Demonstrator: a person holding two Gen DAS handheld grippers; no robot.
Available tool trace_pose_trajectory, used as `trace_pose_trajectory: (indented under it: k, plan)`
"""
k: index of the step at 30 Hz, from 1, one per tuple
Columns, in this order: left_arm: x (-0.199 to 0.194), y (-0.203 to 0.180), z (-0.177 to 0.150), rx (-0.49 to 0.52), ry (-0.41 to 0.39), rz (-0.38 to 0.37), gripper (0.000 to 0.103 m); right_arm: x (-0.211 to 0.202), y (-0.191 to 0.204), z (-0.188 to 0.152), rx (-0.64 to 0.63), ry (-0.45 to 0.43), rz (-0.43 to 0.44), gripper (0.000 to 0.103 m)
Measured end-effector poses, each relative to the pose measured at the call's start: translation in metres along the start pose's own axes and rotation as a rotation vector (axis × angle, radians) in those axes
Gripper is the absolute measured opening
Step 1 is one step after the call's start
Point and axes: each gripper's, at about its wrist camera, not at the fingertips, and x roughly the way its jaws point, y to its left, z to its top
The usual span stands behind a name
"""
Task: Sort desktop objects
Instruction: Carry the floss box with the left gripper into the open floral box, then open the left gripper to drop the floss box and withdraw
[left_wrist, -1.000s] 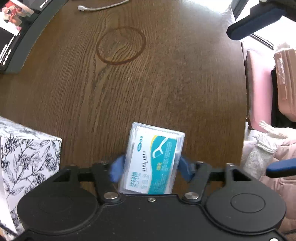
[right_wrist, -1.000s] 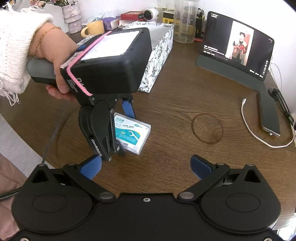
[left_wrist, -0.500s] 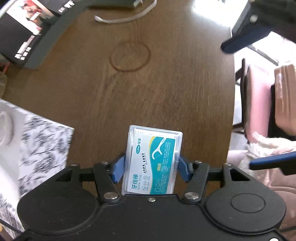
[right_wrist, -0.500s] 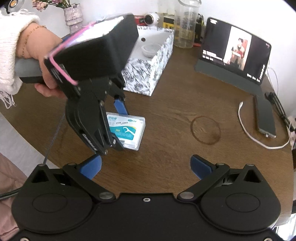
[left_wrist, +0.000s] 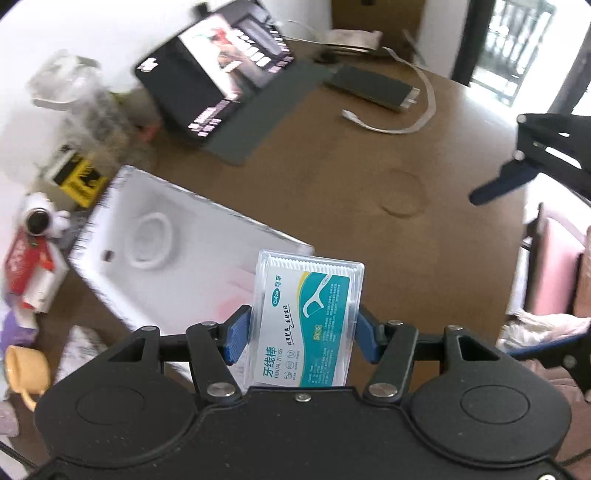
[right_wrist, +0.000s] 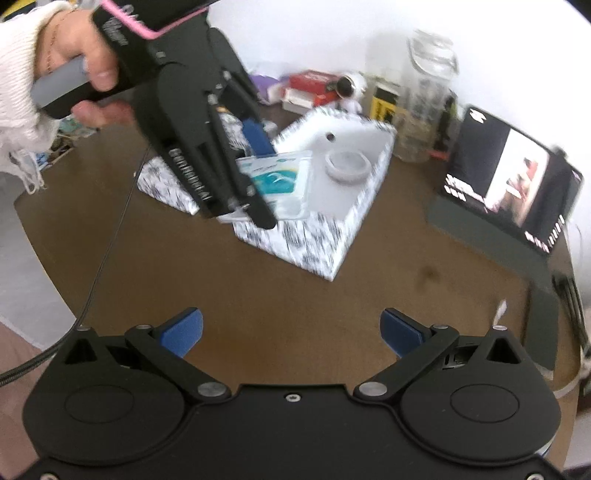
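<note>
Over the white open-top box with black floral sides (right_wrist: 325, 236): clear plastic dental floss case (left_wrist: 308, 321) pinched in left gripper (left_wrist: 301, 326) jaws, long axis pointing forward. Right gripper (right_wrist: 291, 330) wide open, empty, farther back above brown wooden table (right_wrist: 369, 314).

left tongs (left_wrist: 301, 328) clamped on floss box (left_wrist: 308, 319) | above open patterned box (left_wrist: 177, 240) | tape roll (left_wrist: 149, 240) inside

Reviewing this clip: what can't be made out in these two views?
- Floss box: its near end is hidden behind the left gripper body, left wrist view.
- Storage box floor: partly covered by the left gripper, right wrist view.
- Small dark item in the box: too small and blurred to identify.
</note>
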Motion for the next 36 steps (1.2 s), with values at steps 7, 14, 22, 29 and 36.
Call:
trace_pose_trajectory:
  k: [7, 14, 22, 29, 36]
  plan:
    - [0.040, 0.044, 0.032, 0.036, 0.052, 0.083, 0.058, 0.028, -0.028, 0.028, -0.003, 0.017, 0.063, 0.103]
    - [0.091, 0.077, 0.048, 0.106, 0.084, 0.084, 0.058, 0.055, -0.056, 0.054, -0.001, 0.037, 0.125, 0.103]
    - [0.150, 0.092, 0.043, 0.184, 0.190, 0.002, 0.058, 0.089, -0.087, 0.061, 0.039, 0.092, 0.192, 0.103]
    - [0.175, 0.101, 0.038, 0.189, 0.233, -0.015, 0.058, 0.112, -0.096, 0.058, 0.044, 0.141, 0.218, 0.103]
    - [0.174, 0.108, 0.035, 0.165, 0.226, -0.046, 0.059, 0.124, -0.098, 0.053, 0.070, 0.168, 0.234, 0.103]
